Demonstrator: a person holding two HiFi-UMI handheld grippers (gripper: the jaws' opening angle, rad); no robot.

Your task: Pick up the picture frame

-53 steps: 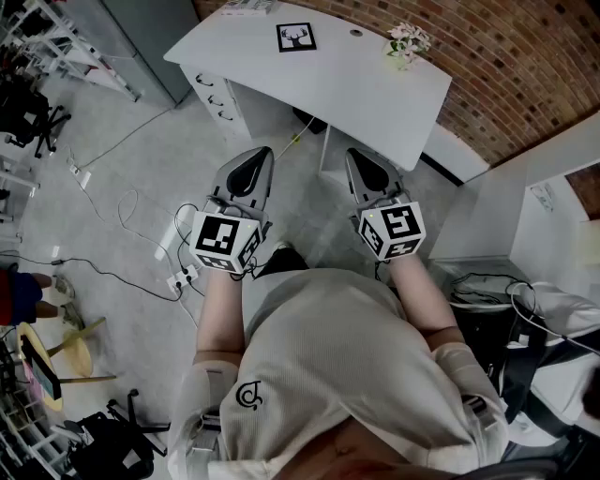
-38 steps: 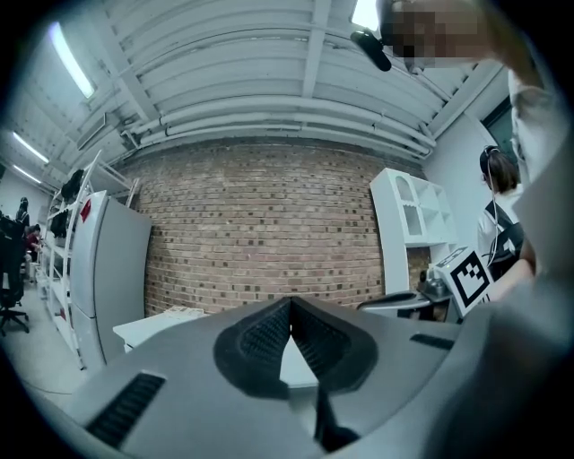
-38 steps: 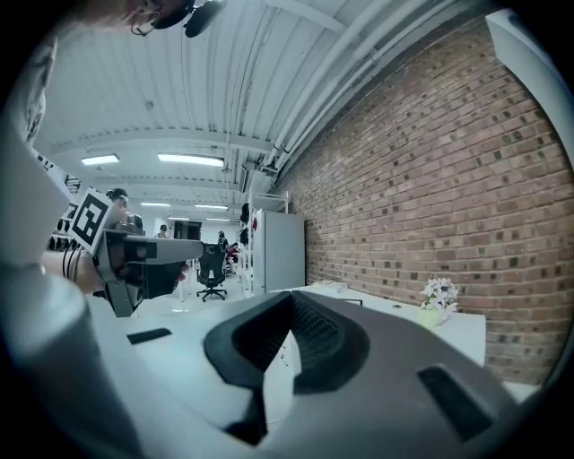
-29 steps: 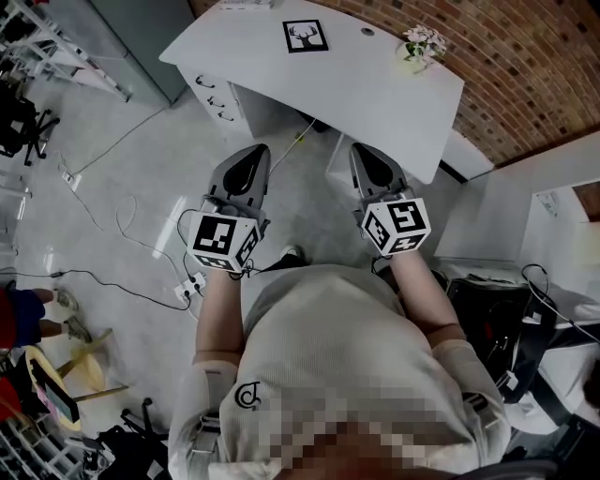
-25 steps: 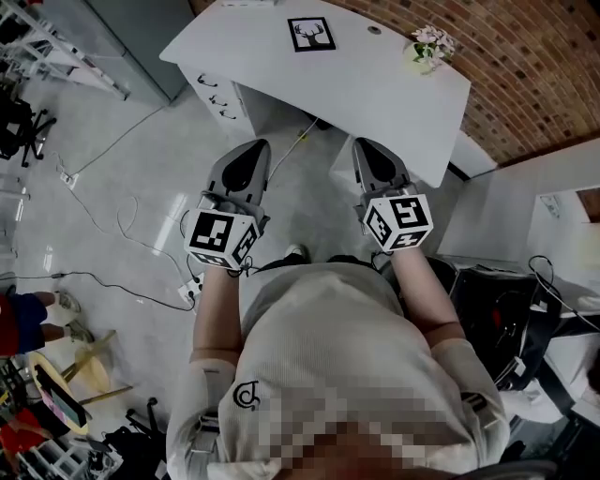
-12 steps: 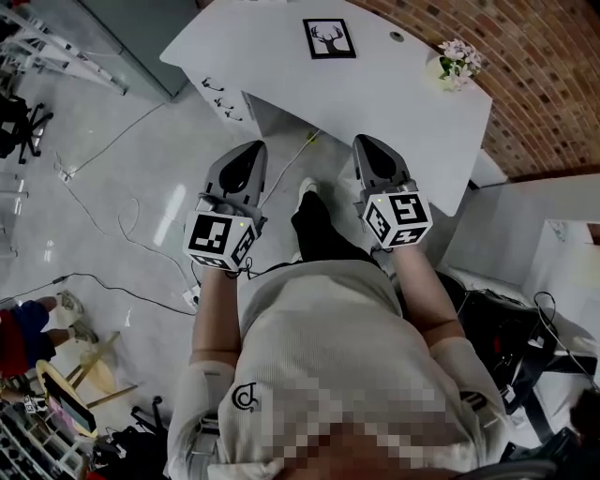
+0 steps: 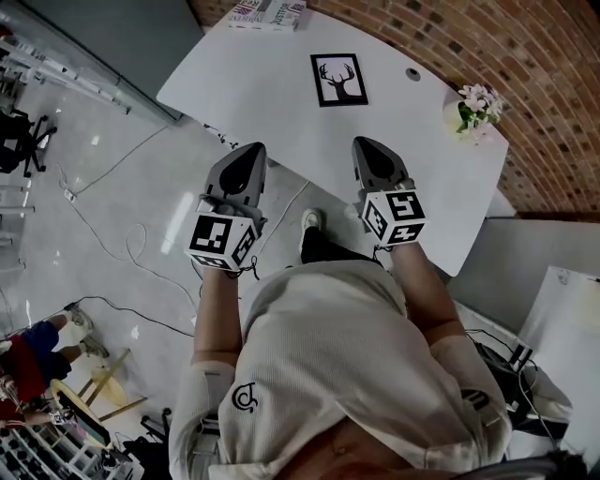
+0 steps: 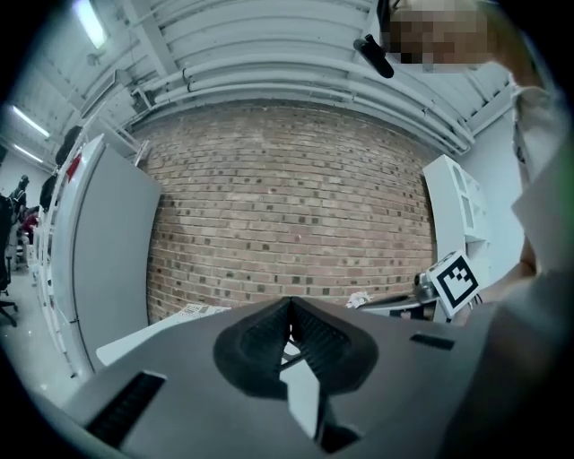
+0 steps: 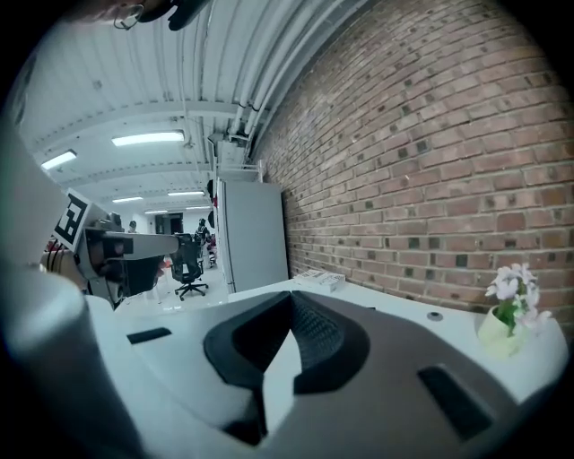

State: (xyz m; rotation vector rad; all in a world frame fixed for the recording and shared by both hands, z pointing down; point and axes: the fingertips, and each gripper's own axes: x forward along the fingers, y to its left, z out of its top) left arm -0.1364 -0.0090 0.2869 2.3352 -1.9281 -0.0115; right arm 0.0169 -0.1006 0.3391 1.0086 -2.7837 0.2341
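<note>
The picture frame (image 7: pixel 338 80), black-edged with a deer head print, lies flat on the white desk (image 7: pixel 281 103) in the head view. My left gripper (image 7: pixel 255 150) hangs at the desk's near edge, shut with nothing in it. My right gripper (image 7: pixel 364 145) is over the desk's near part, below and slightly right of the frame, also shut and empty. In the left gripper view the closed jaws (image 8: pixel 290 309) point level at the brick wall. In the right gripper view the closed jaws (image 9: pixel 291 300) point along the desk top; the frame is hidden behind them.
A small vase of flowers (image 7: pixel 473 103) (image 9: pixel 508 309) stands at the desk's right end. A book stack (image 7: pixel 267 13) (image 9: pixel 320 280) lies at the far left corner. A brick wall (image 7: pixel 487 47) backs the desk. Cables (image 7: pixel 103 234) trail over the floor on the left.
The person has walked up to the desk; it has slid down the head view toward both grippers. Both grippers now reach its near edge and have stayed shut.
</note>
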